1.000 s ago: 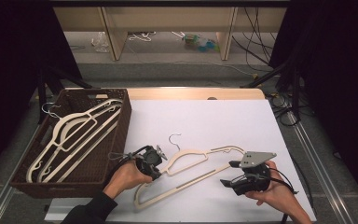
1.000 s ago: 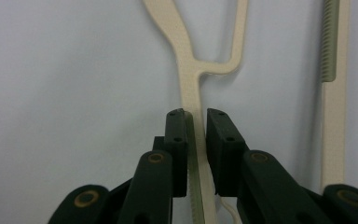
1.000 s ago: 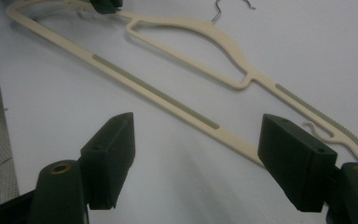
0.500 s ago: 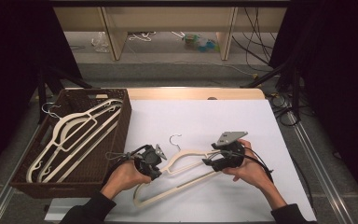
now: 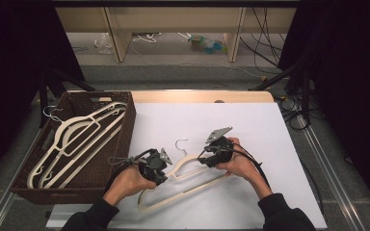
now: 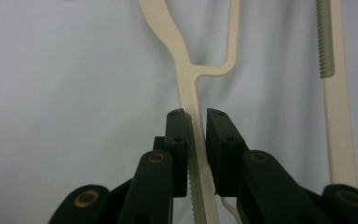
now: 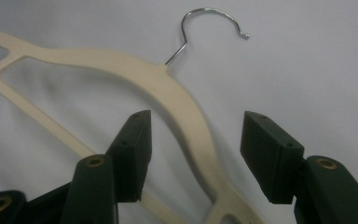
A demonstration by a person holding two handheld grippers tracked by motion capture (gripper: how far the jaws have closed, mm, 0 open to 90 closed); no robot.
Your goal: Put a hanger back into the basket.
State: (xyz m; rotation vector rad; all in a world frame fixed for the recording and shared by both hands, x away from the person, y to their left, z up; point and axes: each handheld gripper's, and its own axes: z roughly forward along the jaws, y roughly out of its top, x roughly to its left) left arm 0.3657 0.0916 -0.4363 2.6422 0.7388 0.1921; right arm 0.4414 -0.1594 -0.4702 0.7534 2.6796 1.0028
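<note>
A cream hanger [image 5: 188,180] lies flat on the white counter [image 5: 270,139], near the front edge and a bit left of the middle. Its metal hook [image 5: 181,145] points toward the back edge.

The left claw [image 5: 160,169] grips the hanger's left arm. In the left claw view, the two black jaws of the left claw [image 6: 196,122] press on the thin cream bar [image 6: 189,93] from both sides. The bar has tiny teeth along one edge, down between the jaws.

The right claw [image 5: 211,156] sits over the hanger's right shoulder, just beside the hook. In the right claw view, the jaws of the right claw [image 7: 195,126] stand apart, one on each side of the curved shoulder [image 7: 186,109]. They have just been closing in, but the pads do not touch the hanger. The hook [image 7: 205,28] shows a little farther on, bent over at the top.

A brown basket [image 5: 120,144] sits at the left edge of the counter. More cream hangers [image 5: 77,139] lie in it, stacked on each other. Their hooks poke out near the basket's back left corner.

A hand holds each claw, and dark sleeves come in from the front edge.
</note>
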